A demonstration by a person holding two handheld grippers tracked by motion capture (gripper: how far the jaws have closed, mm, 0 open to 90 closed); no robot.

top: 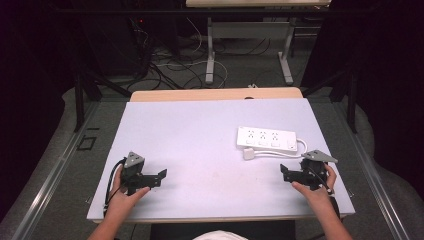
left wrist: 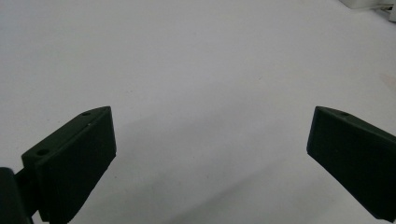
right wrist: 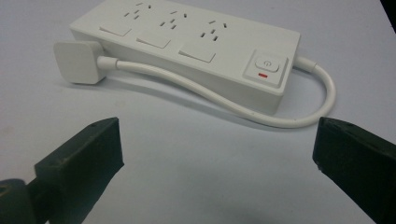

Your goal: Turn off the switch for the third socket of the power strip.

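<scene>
Power strip (right wrist: 196, 44) on table (top: 200, 135), plug (right wrist: 77, 61) beside, right tongs (right wrist: 217, 154) gaping

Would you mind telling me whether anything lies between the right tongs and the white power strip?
Nothing visible does. The right tongs stand open over bare table, apart from the power strip. The strip's own cable and plug lie along its near side.

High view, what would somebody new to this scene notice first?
The white power strip stands out, lying on the right half of the pale table, its cable looping round to a white plug that rests unplugged just in front of it. Next come the two black grippers at the near edge: the left gripper over bare table and the right gripper close to the strip, both with jaws wide open and holding nothing.
</scene>
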